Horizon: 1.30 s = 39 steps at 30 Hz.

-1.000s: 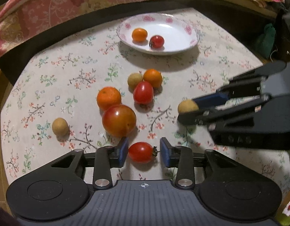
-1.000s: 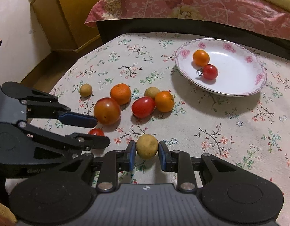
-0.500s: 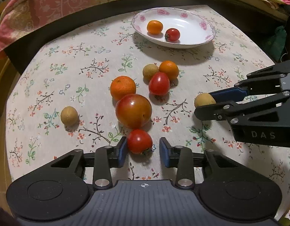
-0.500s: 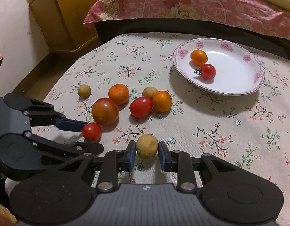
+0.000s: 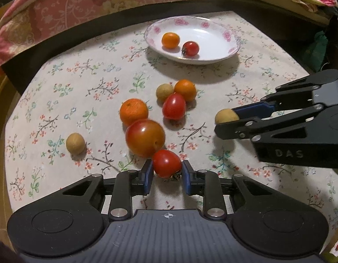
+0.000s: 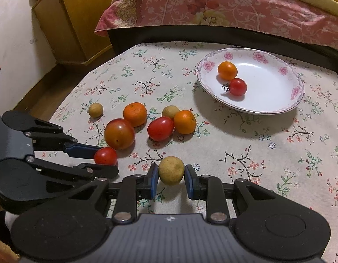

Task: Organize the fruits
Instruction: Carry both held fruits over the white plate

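My left gripper (image 5: 166,172) is shut on a small red cherry tomato (image 5: 166,163), held just above the floral tablecloth. My right gripper (image 6: 170,176) is shut on a tan longan (image 6: 171,170); it also shows in the left wrist view (image 5: 226,116). Loose on the cloth lie a large tomato (image 5: 145,137), an orange (image 5: 133,111), an oval red tomato (image 5: 174,107), a small orange (image 5: 185,89) and two longans (image 5: 164,92) (image 5: 75,143). A white flowered plate (image 5: 217,54) at the back holds a small orange (image 5: 170,40) and a cherry tomato (image 5: 190,48).
A bed with a pink floral cover (image 6: 223,6) runs behind the table. A wooden cabinet (image 6: 70,22) stands at the left. The table edge drops off at the left (image 6: 48,100). A green cloth item (image 5: 318,50) sits at the far right.
My left gripper has closed on the cherry tomato and lifted it beside the large tomato. My right gripper still holds the longan, almost unmoved.
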Each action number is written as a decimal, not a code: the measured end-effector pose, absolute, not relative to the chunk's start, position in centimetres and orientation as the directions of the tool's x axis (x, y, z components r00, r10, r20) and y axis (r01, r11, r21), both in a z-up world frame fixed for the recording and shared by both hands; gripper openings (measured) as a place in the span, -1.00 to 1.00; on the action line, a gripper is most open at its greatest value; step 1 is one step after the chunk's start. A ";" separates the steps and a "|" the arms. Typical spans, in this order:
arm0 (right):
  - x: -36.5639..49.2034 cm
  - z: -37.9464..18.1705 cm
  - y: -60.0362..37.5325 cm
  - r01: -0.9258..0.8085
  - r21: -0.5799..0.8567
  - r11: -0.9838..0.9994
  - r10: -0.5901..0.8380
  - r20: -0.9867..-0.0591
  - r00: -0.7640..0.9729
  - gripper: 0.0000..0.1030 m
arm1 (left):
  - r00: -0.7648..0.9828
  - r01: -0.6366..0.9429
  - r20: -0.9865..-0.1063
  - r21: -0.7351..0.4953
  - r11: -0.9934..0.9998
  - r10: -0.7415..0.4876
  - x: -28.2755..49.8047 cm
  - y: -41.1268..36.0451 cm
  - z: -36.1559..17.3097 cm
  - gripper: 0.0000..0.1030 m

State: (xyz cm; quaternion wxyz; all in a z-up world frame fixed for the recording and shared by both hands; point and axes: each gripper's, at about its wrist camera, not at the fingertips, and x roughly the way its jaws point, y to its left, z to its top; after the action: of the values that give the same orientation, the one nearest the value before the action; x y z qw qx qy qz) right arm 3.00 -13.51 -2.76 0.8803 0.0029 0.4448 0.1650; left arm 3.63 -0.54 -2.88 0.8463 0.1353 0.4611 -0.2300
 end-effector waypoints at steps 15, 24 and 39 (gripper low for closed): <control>3.3 -2.0 -14.8 -0.251 0.152 0.956 0.274 -0.769 0.578 -0.48 | 0.509 0.532 -0.800 0.002 0.847 -0.318 5.4 -3.0 -1.1 -0.31; 3.6 -1.5 -15.8 -0.215 0.157 0.964 0.257 -0.758 0.600 -0.48 | 0.527 0.537 -0.783 0.005 0.844 -0.331 6.5 -4.2 -0.4 -0.34; 5.3 0.3 -17.7 -0.150 0.145 0.978 0.208 -0.726 0.655 -0.48 | 0.555 0.540 -0.747 -0.013 0.842 -0.367 9.4 -6.1 1.0 -0.34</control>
State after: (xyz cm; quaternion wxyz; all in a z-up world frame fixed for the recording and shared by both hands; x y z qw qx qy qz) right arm 5.29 -17.73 0.26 0.9091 0.0361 0.4032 0.0986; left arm 9.45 -6.14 1.00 0.8748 0.1097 0.3943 -0.2592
